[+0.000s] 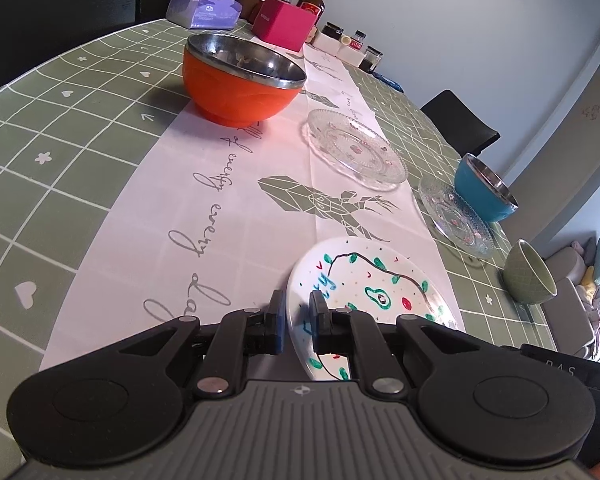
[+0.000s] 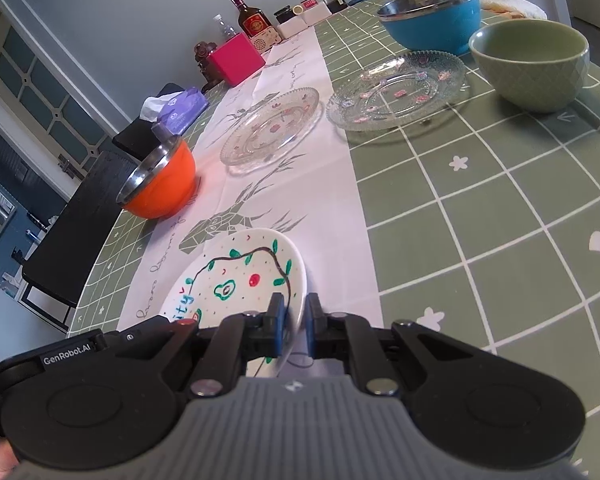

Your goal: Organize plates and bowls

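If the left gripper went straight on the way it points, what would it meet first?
The left gripper is already shut on the rim of the painted plate. Straight on, it would probably meet the white table runner just beyond; depth is unclear.

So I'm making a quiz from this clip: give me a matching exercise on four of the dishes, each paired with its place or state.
Things:
1. painted white plate
2. orange bowl
3. green bowl
4. blue bowl

Places or states:
A. stands behind a glass plate, nearer the jars
B. gripped at its rim by both grippers
C. alone on the left part of the white runner
D. on the green check cloth, right of a glass plate

Pairs: 1-B, 2-C, 3-D, 4-A
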### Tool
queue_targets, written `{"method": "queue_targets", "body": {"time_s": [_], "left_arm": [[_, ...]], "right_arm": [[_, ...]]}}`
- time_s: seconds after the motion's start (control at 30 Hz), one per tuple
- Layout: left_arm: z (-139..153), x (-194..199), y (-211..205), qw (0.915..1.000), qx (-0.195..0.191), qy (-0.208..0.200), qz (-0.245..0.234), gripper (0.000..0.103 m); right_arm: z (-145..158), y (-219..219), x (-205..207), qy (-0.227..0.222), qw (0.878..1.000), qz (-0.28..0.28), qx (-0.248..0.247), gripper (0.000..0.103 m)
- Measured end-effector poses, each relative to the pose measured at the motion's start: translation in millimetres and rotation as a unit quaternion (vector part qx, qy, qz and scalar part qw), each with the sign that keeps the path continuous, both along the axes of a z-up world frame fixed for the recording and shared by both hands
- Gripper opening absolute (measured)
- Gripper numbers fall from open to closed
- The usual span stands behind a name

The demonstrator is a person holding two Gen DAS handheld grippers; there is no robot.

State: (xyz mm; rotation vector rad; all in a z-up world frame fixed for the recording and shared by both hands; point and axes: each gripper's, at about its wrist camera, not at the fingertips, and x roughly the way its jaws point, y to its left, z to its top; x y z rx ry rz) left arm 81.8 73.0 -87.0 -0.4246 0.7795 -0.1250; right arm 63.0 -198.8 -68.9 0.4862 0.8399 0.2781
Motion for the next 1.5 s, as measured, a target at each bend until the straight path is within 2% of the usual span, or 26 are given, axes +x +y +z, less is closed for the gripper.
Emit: {"method": "queue_targets", "body": {"time_s": [0.23, 0.33, 0.37, 0.4, 0.43, 0.47, 0.53, 0.63, 0.77, 0.9, 1.0, 1.1, 1.23, 1.37, 1.5], "left_arm": [[0, 1, 0, 1.0000, -0.001, 0.001, -0.002, 0.013], [-1, 1, 3, 0.9999, -0.013, 0.002, 0.000, 0.014], [-2, 1, 5, 0.9998, -0.022, 0.003, 0.002, 0.016], [-2, 0, 7, 0.9994, -0.035, 0.004, 0.003, 0.026], [-3, 0, 10, 0.9988, -0.049, 0.005, 0.003, 0.034], [-3, 0, 12, 0.9983, -0.058, 0.004, 0.004, 0.036], [-1, -2, 14, 0.9984, -0.055, 0.000, 0.010, 0.045], [3, -3, 17, 0.9985, -0.050, -0.006, 0.019, 0.052], [12, 1, 18, 0.9987, -0.048, -0.013, 0.015, 0.054], [27, 9, 11, 0.9991, -0.031, -0.024, -0.012, 0.056], [38, 21, 9, 0.9988, -0.030, -0.026, -0.030, 0.056], [48, 35, 8, 0.9981, -0.032, -0.029, -0.045, 0.056], [57, 57, 4, 0.9977, -0.011, -0.028, -0.061, 0.056], [64, 79, 2, 0.9969, 0.017, -0.036, -0.068, 0.056], [64, 106, -2, 0.9965, 0.022, -0.024, -0.078, 0.056]], "right_arm": [[1, 1, 2, -0.001, 1.000, 0.000, -0.007, 0.009], [1, 1, 2, -0.002, 1.000, 0.000, -0.006, 0.012], [1, 1, 2, -0.001, 1.000, -0.002, -0.003, 0.013], [1, 0, 2, 0.000, 1.000, -0.004, 0.001, 0.014], [1, 0, 2, -0.001, 1.000, -0.003, 0.008, 0.021], [2, 0, 2, -0.004, 1.000, -0.001, 0.013, 0.031], [5, 0, 0, -0.009, 1.000, -0.005, 0.009, 0.042], [9, -2, -2, -0.020, 1.000, -0.011, -0.006, 0.048], [13, -8, -2, -0.024, 0.999, -0.018, -0.012, 0.052], [22, -14, 2, -0.031, 0.999, -0.022, -0.023, 0.054], [32, -18, 10, -0.035, 0.999, -0.026, -0.027, 0.066], [42, -20, 22, -0.037, 0.999, -0.023, -0.029, 0.067], [59, -20, 44, -0.039, 0.999, -0.011, -0.034, 0.067], [75, -18, 66, -0.052, 0.997, 0.010, -0.059, 0.067], [84, -15, 96, -0.059, 0.995, 0.024, -0.081, 0.067]]}}
